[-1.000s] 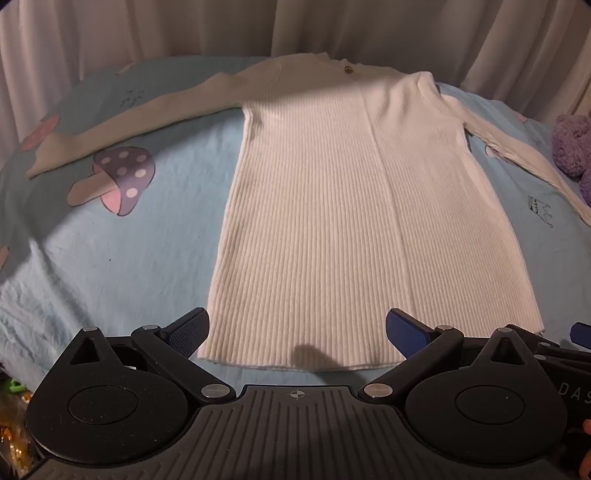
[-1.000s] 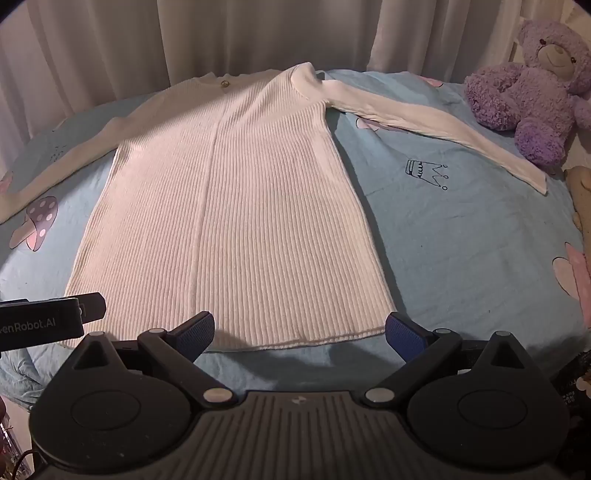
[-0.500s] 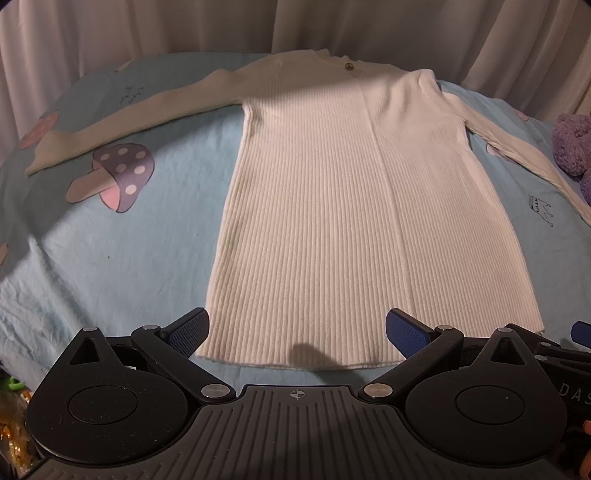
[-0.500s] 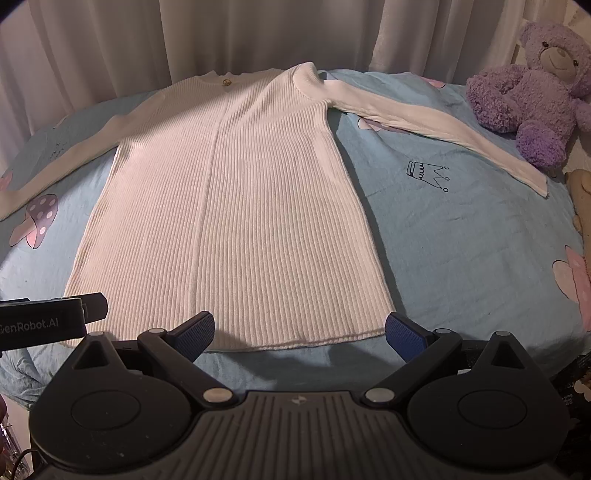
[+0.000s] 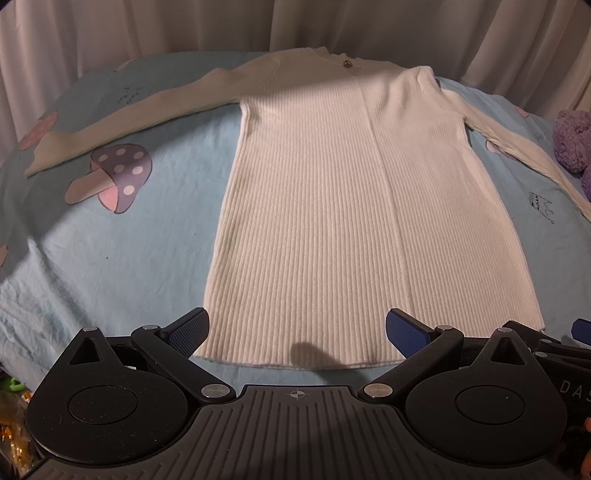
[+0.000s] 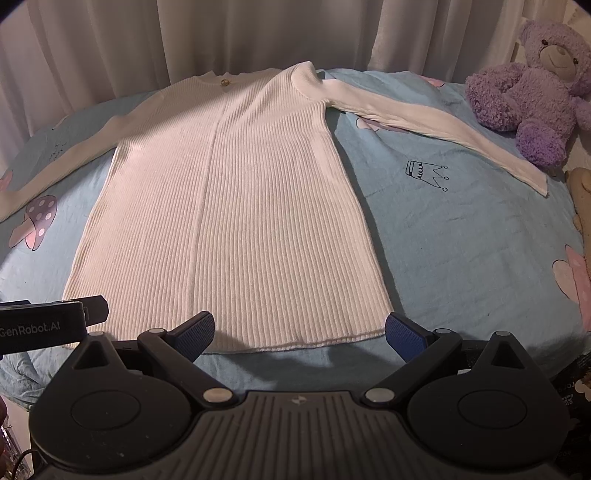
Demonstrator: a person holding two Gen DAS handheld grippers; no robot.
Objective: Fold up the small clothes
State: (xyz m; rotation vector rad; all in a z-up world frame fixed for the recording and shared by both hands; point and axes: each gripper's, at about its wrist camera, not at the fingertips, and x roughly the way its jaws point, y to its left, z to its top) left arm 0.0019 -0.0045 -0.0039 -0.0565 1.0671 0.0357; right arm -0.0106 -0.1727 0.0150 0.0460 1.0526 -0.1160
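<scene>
Item: white ribbed sweater, flat on bed (unfolded); your left gripper and right gripper gape empty—next, grasp a sleeve.

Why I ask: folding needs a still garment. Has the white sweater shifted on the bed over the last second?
No. The white sweater lies as before against the mushroom print; its sleeve cuff sits just as near.

Looks like a kid's bedroom at home: a bed with a light blue sheet printed with mushrooms and crowns, a purple teddy bear at its far right corner, pale curtains behind.
</scene>
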